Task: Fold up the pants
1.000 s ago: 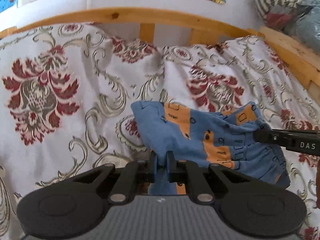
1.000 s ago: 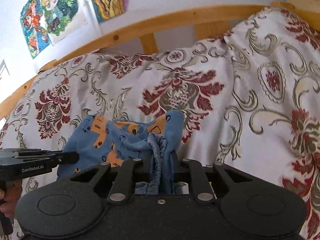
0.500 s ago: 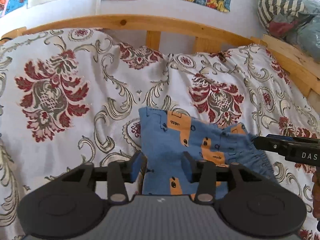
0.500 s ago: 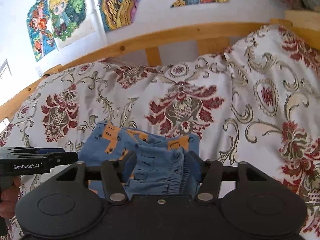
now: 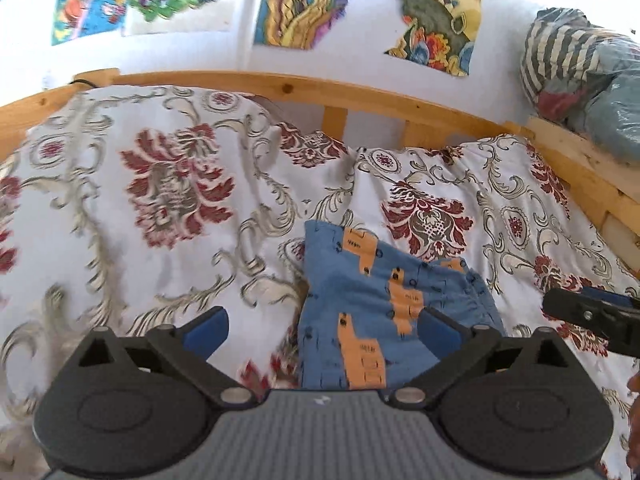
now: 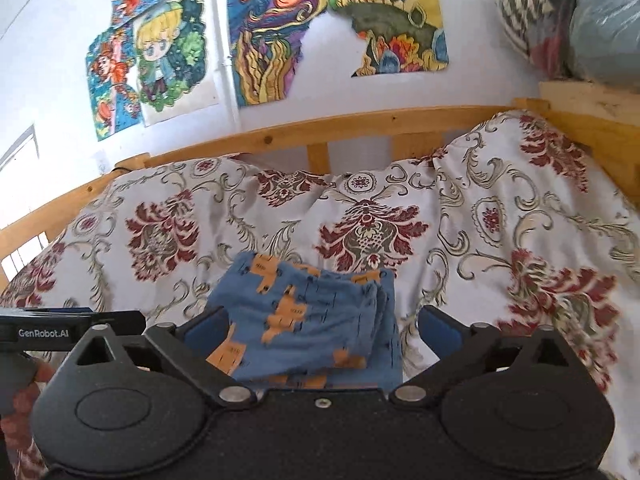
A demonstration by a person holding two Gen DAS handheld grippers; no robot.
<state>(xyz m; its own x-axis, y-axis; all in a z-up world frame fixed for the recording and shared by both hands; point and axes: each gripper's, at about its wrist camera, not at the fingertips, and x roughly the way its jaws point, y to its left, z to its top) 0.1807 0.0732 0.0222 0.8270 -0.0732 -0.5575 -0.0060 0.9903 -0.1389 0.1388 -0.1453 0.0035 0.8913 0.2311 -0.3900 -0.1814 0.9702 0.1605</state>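
Small blue pants (image 5: 372,304) with orange patches lie folded in a flat stack on the flowered bedspread (image 5: 168,208). My left gripper (image 5: 322,326) hangs over their left edge, its jaws opening wide, pads clear of the cloth. In the right wrist view the pants (image 6: 312,316) lie between and under my right gripper (image 6: 322,326), whose jaws are also opening wide without pressing the cloth. The right gripper's tip (image 5: 588,314) shows at the right edge of the left wrist view. The left gripper's side (image 6: 68,330) shows at the left edge of the right wrist view.
A wooden bed rail (image 5: 360,96) runs behind the bedspread, with drawings (image 6: 272,36) taped on the white wall above. Bagged striped and blue bedding (image 5: 580,76) sits on a wooden ledge at the right. A hand (image 6: 24,392) holds the left gripper.
Both grippers were shut on bunched pants cloth, then let go and opened wide. The pants dropped flat onto the bedspread, and both grippers drew back and rose a little.
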